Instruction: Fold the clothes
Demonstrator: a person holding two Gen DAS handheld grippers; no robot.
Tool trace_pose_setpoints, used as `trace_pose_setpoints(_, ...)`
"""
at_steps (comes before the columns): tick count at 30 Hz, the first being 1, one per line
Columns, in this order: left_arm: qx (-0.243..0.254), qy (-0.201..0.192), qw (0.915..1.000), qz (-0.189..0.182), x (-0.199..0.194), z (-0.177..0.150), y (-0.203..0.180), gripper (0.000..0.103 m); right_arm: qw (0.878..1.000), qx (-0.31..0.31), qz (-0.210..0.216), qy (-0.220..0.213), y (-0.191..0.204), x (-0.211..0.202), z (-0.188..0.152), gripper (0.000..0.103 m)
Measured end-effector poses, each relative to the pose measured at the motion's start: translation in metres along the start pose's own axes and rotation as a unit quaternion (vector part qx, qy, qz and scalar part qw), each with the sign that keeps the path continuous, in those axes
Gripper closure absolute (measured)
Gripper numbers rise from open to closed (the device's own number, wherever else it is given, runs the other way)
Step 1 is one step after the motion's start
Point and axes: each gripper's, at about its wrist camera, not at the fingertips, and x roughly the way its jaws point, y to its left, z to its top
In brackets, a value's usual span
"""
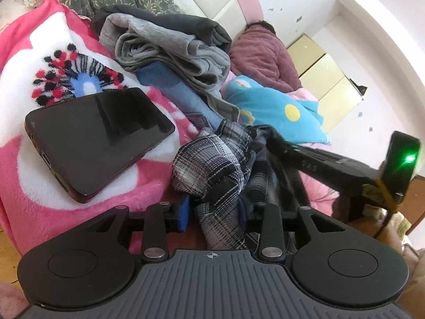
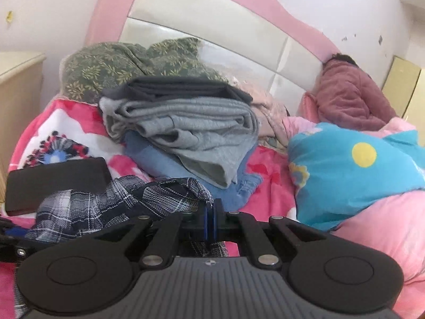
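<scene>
A: We have a plaid garment (image 1: 212,170), a black, grey and white check, bunched and creased on the pink blanket (image 1: 39,191) at the near edge of the bed.

B: Yes, and in the left wrist view it runs between the fingers of our left gripper (image 1: 213,210). The blue pads stand apart with the cloth between them; we cannot tell whether they press on it.

A: Our right gripper (image 2: 211,214) has its jaws together, and a fold of the same plaid cloth (image 2: 127,199) is pinched at their tips. From the left side we see it (image 1: 276,139) reaching into the crumpled end of the fabric.

B: Just beside the garment lies a dark phone (image 1: 98,141), flat on the blanket. Behind it sits a stack of folded clothes (image 2: 186,125): dark grey on top, light grey below, blue at the bottom.

A: A blue pillow with a yellow dot (image 2: 356,164) lies to the right.
</scene>
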Motion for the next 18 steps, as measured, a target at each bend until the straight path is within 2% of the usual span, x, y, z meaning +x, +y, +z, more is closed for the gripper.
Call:
trace_pose_setpoints(6,-0.001,-0.002,1.0,0.007,0.002,0.001,0.001,0.069,1.0,0.014,-0.004,0.001,-0.001,0.022,-0.011,0.1)
trace_pose_setpoints(13,-0.005,-0.002,1.0,0.003,0.004,0.002,0.002,0.068,0.998,0.01,0.004,0.062,0.006,0.06,-0.031,0.098)
trace_pose_setpoints(15,-0.017,0.0,0.9999,-0.003,0.005,0.004,0.004,0.067,0.998,0.008,0.001,0.062,0.005,0.057,-0.03,0.096)
trace_pose_setpoints(17,-0.028,0.0,0.9996,-0.01,0.006,0.005,0.006,0.066,0.998,0.007,0.002,0.063,0.002,0.05,-0.026,0.09)
trace_pose_setpoints(18,-0.034,0.0,0.9993,-0.014,0.006,0.005,0.008,0.065,0.998,0.007,0.001,0.059,-0.001,0.045,-0.024,0.081)
